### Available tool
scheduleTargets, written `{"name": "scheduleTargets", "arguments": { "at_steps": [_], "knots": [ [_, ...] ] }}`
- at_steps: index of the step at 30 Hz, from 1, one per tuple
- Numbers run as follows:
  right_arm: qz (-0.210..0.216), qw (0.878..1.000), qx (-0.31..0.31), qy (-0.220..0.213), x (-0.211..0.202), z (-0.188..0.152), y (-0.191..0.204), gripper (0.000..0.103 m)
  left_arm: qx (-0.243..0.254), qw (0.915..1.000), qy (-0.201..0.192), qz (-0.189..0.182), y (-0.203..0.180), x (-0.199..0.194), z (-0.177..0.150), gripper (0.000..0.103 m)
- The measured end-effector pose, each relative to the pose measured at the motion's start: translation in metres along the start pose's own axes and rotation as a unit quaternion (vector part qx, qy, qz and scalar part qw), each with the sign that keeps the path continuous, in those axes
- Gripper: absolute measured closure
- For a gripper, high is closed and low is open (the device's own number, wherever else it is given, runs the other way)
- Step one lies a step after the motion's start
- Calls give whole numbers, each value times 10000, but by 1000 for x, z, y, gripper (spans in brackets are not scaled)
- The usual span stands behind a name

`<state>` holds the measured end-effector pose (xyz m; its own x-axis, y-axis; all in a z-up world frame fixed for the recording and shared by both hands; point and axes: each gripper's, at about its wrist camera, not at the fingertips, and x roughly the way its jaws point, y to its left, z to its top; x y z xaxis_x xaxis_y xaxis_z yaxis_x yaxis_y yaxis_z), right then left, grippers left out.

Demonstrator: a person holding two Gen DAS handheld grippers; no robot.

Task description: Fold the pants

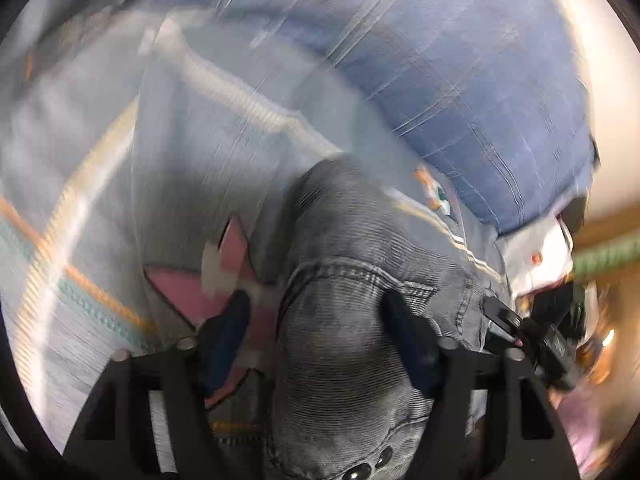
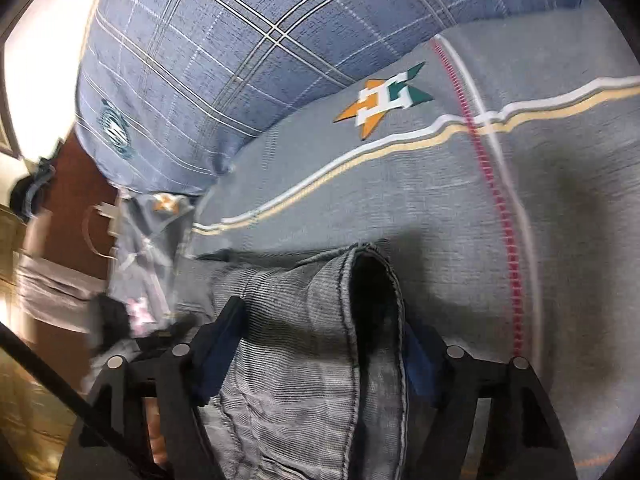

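The pants are grey washed denim jeans. In the left wrist view my left gripper (image 1: 316,328) is shut on a bunched part of the jeans (image 1: 340,280) with a seam and metal rivets, lifted above the bed. In the right wrist view my right gripper (image 2: 320,332) is shut on another part of the jeans (image 2: 304,344), where a hemmed opening gapes dark between the fingers. The other gripper (image 1: 520,328) shows black at the right of the left wrist view. The left wrist view is motion-blurred.
A grey bedsheet (image 2: 400,200) with cream stripes, a red stitched line and star logos lies under the jeans. A blue plaid pillow (image 2: 240,60) sits behind. The bed's left edge, a brown floor (image 2: 76,216) and clutter show at left.
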<state>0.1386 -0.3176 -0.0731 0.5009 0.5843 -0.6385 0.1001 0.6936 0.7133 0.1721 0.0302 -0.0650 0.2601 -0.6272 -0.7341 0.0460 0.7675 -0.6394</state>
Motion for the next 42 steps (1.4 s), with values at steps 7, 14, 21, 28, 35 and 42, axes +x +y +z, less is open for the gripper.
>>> {"name": "scheduleTargets", "arguments": {
  "at_steps": [7, 14, 21, 28, 35, 42],
  "knots": [
    [268, 9989, 355, 167, -1, 0, -12, 27, -216, 9987, 148, -439, 5, 3, 6, 51],
    [371, 9963, 724, 270, 3, -6, -24, 27, -288, 9984, 54, -481, 6, 5, 2, 50],
    [249, 9995, 98, -148, -13, -7, 4, 84, 181, 9982, -407, -414, -18, -15, -6, 84],
    [-82, 9998, 180, -41, 8, -1, -3, 85, 221, 9982, -542, -102, -9, -7, -4, 83],
    [-354, 9993, 98, 25, 14, -5, -4, 85, 447, 9974, -536, 196, -7, 6, -9, 78],
    [-600, 9976, -106, -328, -26, -15, 17, 43, 571, 9931, -768, 682, -16, -23, -22, 58]
  ]
}}
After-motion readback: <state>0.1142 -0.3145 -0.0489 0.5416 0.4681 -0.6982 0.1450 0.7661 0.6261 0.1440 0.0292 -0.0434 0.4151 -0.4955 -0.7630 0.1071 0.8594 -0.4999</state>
